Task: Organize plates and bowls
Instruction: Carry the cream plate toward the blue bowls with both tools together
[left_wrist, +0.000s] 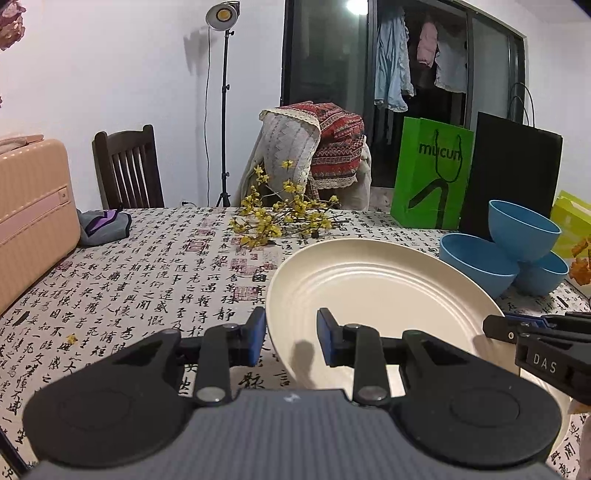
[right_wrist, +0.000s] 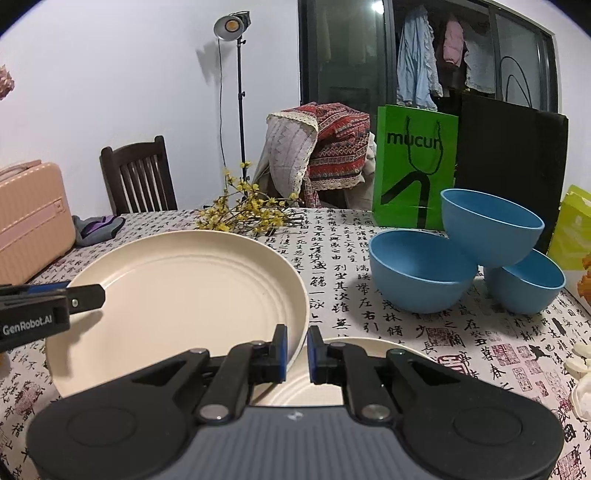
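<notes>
Gripping opposite rims of the cream plate (right_wrist: 177, 295), both sets of jaws are nearly closed on it: the left gripper (left_wrist: 291, 338) on its left edge, the right gripper (right_wrist: 295, 349) on its right edge. The plate hangs tilted above the tabletop (left_wrist: 147, 288), over a second plate (right_wrist: 369, 350), with the three blue bowls (right_wrist: 421, 269) to its right.

Second cream plate (right_wrist: 369, 349) under the right tool (right_wrist: 296, 350): mostly hidden by tool body, only the far rim shows. Cream plate (left_wrist: 369, 291) near rim hidden behind the left tool (left_wrist: 291, 339) body, so pad contact can't be told. Rearmost blue bowl (left_wrist: 546, 275) partly hidden by the tilted bowl (left_wrist: 521, 229). White objects (right_wrist: 580, 369) at desk (right_wrist: 332, 258) right edge cut off, unidentifiable. Orange item (left_wrist: 581, 266) cut by the frame edge.
</notes>
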